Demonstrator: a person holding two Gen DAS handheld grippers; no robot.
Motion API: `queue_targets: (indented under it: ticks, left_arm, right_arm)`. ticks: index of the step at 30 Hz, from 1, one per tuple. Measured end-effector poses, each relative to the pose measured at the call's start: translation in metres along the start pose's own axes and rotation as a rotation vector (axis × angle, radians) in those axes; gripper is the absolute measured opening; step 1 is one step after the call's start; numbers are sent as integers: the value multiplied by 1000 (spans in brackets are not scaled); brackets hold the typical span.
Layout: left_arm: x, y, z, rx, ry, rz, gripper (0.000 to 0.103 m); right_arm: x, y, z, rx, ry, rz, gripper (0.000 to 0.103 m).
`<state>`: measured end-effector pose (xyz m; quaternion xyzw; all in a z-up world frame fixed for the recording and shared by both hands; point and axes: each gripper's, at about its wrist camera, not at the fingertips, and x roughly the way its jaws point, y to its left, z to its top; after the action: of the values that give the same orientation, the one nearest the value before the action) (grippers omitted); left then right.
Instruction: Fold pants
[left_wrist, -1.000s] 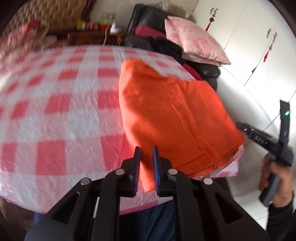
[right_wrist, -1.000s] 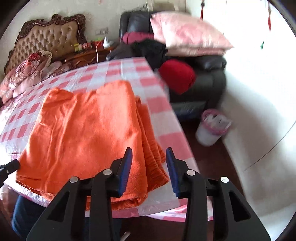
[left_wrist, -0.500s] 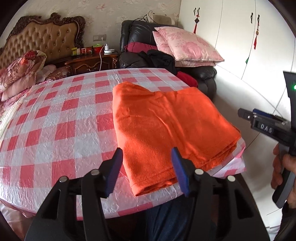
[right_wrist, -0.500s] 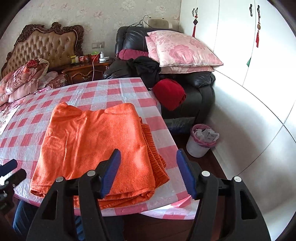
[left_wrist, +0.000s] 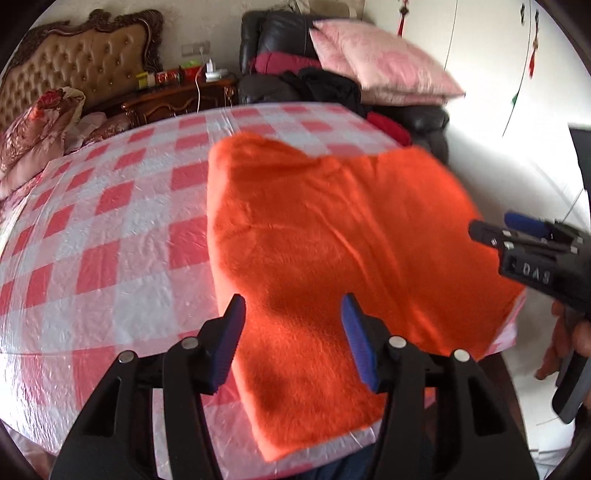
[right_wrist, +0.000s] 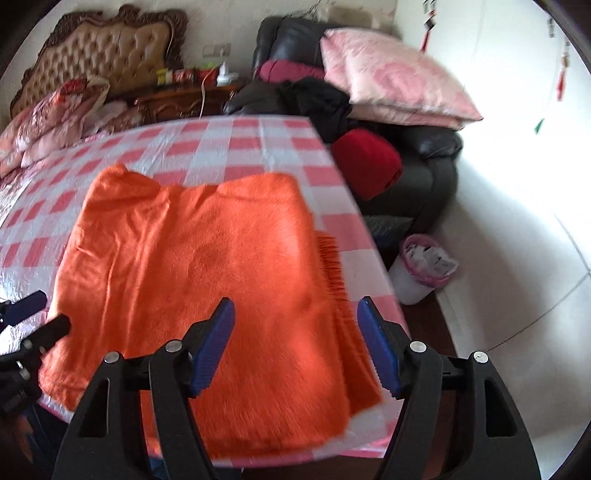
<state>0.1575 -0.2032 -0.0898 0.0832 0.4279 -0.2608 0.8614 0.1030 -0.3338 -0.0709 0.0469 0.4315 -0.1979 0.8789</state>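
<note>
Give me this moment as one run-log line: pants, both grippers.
pants: folded stack at table near edge | left gripper: open, empty, above pants | right gripper: open, empty, above pants | contact: none seen

Bright orange pants (left_wrist: 340, 236) lie on a worktop (left_wrist: 110, 229) covered in a red-and-white check under clear plastic. Blue pads line the black left claw (left_wrist: 293, 339) and black right claw (right_wrist: 295, 343). Beyond the worktop, a pink floral pillow (right_wrist: 391, 85) tops a black leather armchair (right_wrist: 432, 162) holding a red cushion (right_wrist: 365, 158).
</note>
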Motion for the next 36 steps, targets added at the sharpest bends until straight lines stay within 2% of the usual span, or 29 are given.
queue_targets:
  ticks: [3, 6, 8, 9, 11, 14, 18, 21, 23, 25, 26, 27, 29, 32, 35, 36]
  left_arm:
    - [12, 6, 0, -36, 53, -22, 54]
    - [0, 14, 17, -32, -29, -31, 54]
    - [4, 23, 40, -41, -49, -37, 54]
    - [9, 28, 52, -53, -50, -33, 42]
    - [22, 34, 75, -47, -57, -25, 27]
    - [50, 40, 100, -38, -29, -14, 22]
    - [92, 46, 112, -14, 63, -18, 22]
    - [95, 46, 109, 6, 50, -6, 22]
    - [90, 47, 109, -5, 38, -11, 22]
    - [72, 48, 106, -26, 6, -40, 24]
    - [56, 48, 100, -40, -20, -44, 29]
    - [41, 46, 92, -50, -42, -42, 34]
    - [17, 38, 69, -44, -63, -55, 35]
    - [11, 20, 34, -3, -10, -56, 36]
    - [24, 13, 10, 5, 58, -37, 37]
    - [23, 13, 9, 2, 50, -33, 38]
  right_arm:
    - [17, 3, 11, -9, 36, 13, 66]
    - [22, 6, 32, -39, 24, 16, 70]
    - [29, 8, 48, -51, 25, 9, 70]
    - [35, 9, 58, -62, 28, -4, 70]
    - [46, 11, 73, -83, 39, -25, 70]
    - [69, 12, 85, -112, 80, -59, 70]
    - [97, 4, 81, -84, 152, -24, 73]
    - [101, 2, 78, -79, 140, -38, 81]
    - [103, -2, 80, -57, 141, -17, 82]
    - [86, -5, 80, -41, 82, -15, 81]
    - [73, -5, 77, -41, 50, -26, 81]
    - [57, -6, 71, -35, 13, -37, 81]
    - [32, -5, 52, -15, -18, -25, 82]
    - [23, 5, 23, -31, 5, -43, 82]
    - [39, 7, 1, -14, 72, -26, 82]
    - [38, 4, -2, 15, 67, -13, 82]
